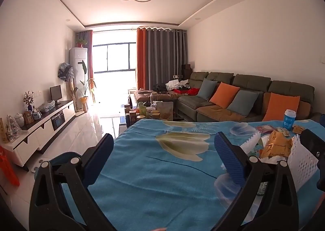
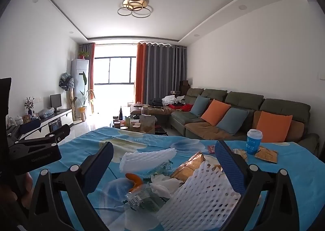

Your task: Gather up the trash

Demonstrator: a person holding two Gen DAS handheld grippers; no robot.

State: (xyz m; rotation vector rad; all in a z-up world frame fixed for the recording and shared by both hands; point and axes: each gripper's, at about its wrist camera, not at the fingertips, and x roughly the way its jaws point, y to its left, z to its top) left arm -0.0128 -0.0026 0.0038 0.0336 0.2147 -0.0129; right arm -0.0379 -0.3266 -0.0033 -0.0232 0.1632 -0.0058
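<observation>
White walls and glossy pale floor [image 1: 89,129]; bright window [image 2: 114,68] with orange-grey curtains [image 2: 160,72] at the far end; green sofa [image 2: 243,113] right, white TV cabinet [image 1: 44,125] left; cluttered coffee table [image 2: 134,123], contents probably jars.

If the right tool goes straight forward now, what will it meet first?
Most likely the white foam net lying between the open right tool fingers, with the gold wrapper just behind; depth is hard to judge.

Green sofa [image 2: 243,109] with orange cushions, grey curtains [image 2: 162,72], ring ceiling lamp [image 2: 134,1]
</observation>
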